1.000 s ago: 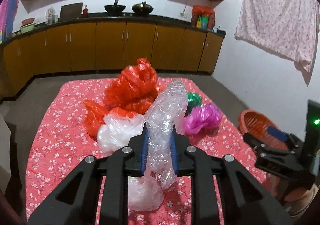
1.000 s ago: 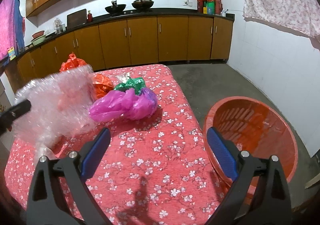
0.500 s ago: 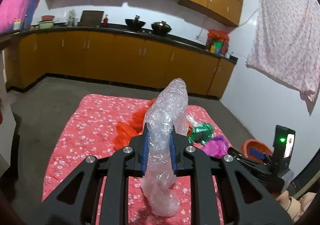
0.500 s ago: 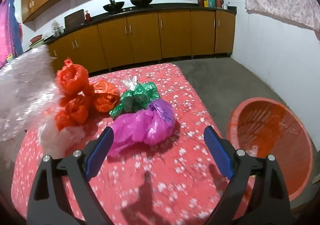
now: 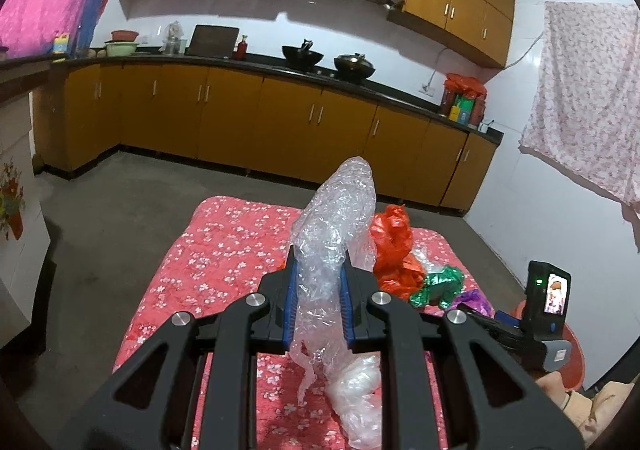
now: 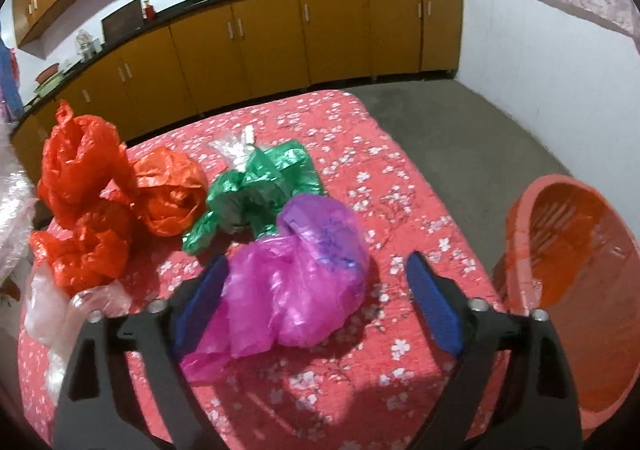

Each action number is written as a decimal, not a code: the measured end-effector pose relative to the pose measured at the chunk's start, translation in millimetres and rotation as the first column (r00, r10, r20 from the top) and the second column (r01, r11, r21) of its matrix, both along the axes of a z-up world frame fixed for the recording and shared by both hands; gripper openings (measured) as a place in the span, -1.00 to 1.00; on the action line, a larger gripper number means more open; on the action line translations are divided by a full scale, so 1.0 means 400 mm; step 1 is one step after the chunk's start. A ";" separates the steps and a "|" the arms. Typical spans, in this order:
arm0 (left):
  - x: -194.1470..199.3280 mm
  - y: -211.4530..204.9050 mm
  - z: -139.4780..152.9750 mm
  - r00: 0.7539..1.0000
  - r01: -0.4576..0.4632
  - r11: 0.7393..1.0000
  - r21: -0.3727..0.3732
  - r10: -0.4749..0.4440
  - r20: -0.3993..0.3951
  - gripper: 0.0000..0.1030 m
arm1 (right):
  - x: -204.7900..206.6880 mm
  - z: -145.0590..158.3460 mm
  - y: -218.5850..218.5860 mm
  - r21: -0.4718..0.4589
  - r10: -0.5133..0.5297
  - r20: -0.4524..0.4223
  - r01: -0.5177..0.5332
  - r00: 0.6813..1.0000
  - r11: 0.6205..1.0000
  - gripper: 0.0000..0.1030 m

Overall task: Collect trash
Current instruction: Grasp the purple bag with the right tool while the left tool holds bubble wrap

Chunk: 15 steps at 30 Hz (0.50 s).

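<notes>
My left gripper [image 5: 318, 278] is shut on a roll of clear bubble wrap [image 5: 340, 210], held above the table with its loose tail hanging down. My right gripper [image 6: 318, 290] hangs over a crumpled pink and purple plastic bag [image 6: 304, 282]. Its jaws are closing with the bag between the blue pads. The left pad is at the bag's edge and the right pad is still apart from it. Behind the bag lie a green bag [image 6: 256, 186], an orange bag [image 6: 172, 194] and red bags [image 6: 84, 186]. An orange basket [image 6: 568, 282] sits to the right of the table.
The table wears a red flowered cloth [image 6: 360, 154]. Thin clear plastic [image 6: 52, 310] lies at its left front. Brown kitchen cabinets [image 5: 280, 130] line the far wall beyond a bare grey floor. A flowered cloth [image 5: 592, 98] hangs on the right wall.
The left gripper has risen with the bubble wrap and turned toward the room. The right gripper has swung from beside the basket to over the pink bag, and its jaws have narrowed.
</notes>
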State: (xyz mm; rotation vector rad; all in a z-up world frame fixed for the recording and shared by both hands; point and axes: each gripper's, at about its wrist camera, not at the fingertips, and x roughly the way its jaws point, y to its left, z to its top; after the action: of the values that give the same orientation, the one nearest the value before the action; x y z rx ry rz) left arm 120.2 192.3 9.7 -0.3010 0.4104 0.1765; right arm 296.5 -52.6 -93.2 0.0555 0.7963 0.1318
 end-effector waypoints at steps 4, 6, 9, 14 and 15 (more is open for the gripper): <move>-0.004 0.001 -0.001 1.000 0.001 1.000 -0.012 -0.001 -0.002 -0.65 | -0.015 0.009 0.016 -0.011 0.060 0.011 -0.059 0.998 0.998 0.01; -0.010 -0.007 0.004 1.000 0.005 1.000 -0.008 -0.005 0.003 -0.65 | -0.025 0.017 0.017 -0.024 0.074 0.022 -0.074 0.997 0.997 -0.21; -0.014 -0.013 0.015 1.000 0.014 1.000 -0.005 -0.014 0.012 -0.65 | -0.044 0.030 0.005 -0.011 0.081 0.028 -0.081 0.996 0.997 -0.33; -0.016 -0.032 0.033 0.999 0.036 0.999 0.000 -0.036 0.025 -0.65 | -0.085 0.054 -0.023 -0.025 0.080 0.058 -0.079 0.995 0.997 -0.44; -0.018 -0.042 0.038 0.999 0.044 0.999 0.003 -0.044 0.028 -0.65 | -0.096 0.058 -0.032 -0.020 0.079 0.060 -0.078 0.995 0.997 -0.45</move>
State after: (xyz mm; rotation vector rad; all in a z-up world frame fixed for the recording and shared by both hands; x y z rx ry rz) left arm 112.9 175.7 25.0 -0.2920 0.3885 0.1294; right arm 258.2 -65.6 -69.9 0.0031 0.7387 0.2001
